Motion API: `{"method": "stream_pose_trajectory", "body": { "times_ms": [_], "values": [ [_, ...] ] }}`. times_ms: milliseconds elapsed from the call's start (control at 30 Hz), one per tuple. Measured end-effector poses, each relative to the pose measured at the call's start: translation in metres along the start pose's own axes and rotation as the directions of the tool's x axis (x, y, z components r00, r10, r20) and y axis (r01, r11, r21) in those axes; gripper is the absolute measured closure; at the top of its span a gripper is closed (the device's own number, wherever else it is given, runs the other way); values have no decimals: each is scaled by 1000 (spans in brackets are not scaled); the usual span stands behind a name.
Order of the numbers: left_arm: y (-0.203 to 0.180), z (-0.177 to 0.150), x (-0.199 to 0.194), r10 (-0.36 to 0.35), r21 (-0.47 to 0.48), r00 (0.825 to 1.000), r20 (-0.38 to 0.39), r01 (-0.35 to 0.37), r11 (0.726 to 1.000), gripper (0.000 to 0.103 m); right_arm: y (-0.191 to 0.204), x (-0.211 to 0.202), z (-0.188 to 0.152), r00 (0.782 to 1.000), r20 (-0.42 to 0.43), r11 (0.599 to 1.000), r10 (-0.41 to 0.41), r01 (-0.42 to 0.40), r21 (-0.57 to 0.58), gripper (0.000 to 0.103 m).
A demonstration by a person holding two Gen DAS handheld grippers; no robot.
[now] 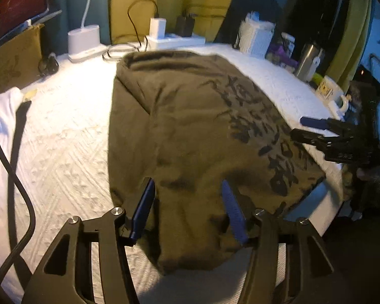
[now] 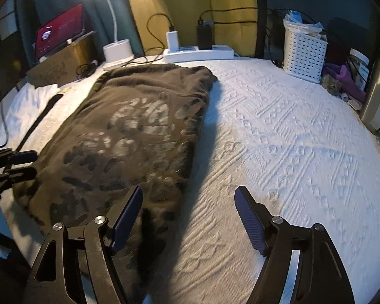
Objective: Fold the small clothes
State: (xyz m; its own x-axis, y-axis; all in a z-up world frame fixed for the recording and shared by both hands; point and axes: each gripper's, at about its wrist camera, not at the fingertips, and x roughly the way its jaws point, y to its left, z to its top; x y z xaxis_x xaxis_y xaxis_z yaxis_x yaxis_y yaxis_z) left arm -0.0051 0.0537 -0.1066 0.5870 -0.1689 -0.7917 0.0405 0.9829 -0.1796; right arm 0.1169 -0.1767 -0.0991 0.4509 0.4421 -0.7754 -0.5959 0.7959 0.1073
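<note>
Hovering over the near hem, left gripper (image 1: 187, 202) spread wide, pinching nothing; probably lining up for the next fold. Right gripper (image 2: 188, 217) likewise spread, one finger over the cloth's right edge, the other over bare cover. Olive-brown printed cotton T-shirt (image 1: 190, 116) lies flat as a long narrow panel on the white textured worktop cover (image 2: 278, 131), sides seemingly tucked under already. Its dark print is large brush-style lettering, not readable. White perforated plastic basket (image 2: 304, 53) stands well apart at the back; no brand legible anywhere.
</note>
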Motion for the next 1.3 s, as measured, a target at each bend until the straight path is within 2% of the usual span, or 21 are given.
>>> {"method": "stream_pose_trajectory", "body": {
  "times_ms": [167, 300, 400, 533, 667, 833, 967, 1300],
  "values": [
    [-1, -6, 3, 4, -23, 1000, -16, -5, 1000, 47, 11, 3, -18, 999, -44, 998, -23, 21, -53, 26],
    [0, -13, 2, 15, -26, 1000, 4, -15, 1000, 42, 10, -2, -27, 999, -25, 998, -44, 43, -46, 23],
    [1, -19, -1, 15, -24, 999, 30, -14, 1000, 41, 10, -6, -33, 998, -21, 998, -55, 54, -40, 22],
    [-2, -20, -3, 30, -8, 999, 20, -30, 1000, 41, 9, -12, -39, 998, -23, 998, -58, 57, -33, 22],
    [-1, -15, -9, 15, -23, 1000, 18, -15, 1000, 41, 6, -17, -40, 998, -32, 998, -52, 52, -22, 21],
    [-1, 0, -19, 22, -23, 997, 70, -20, 1000, 41, 4, -19, -34, 998, -19, 999, -53, 53, -12, 21],
    [-3, 16, -19, 21, -4, 994, 104, -21, 1000, 34, 1, -20, -26, 999, -4, 999, -49, 49, -6, 21],
    [-5, 49, -4, 0, 0, 993, 114, 0, 1000, 33, -8, -14, 10, 998, 26, 999, -50, 50, -9, 21]
  ]
}}
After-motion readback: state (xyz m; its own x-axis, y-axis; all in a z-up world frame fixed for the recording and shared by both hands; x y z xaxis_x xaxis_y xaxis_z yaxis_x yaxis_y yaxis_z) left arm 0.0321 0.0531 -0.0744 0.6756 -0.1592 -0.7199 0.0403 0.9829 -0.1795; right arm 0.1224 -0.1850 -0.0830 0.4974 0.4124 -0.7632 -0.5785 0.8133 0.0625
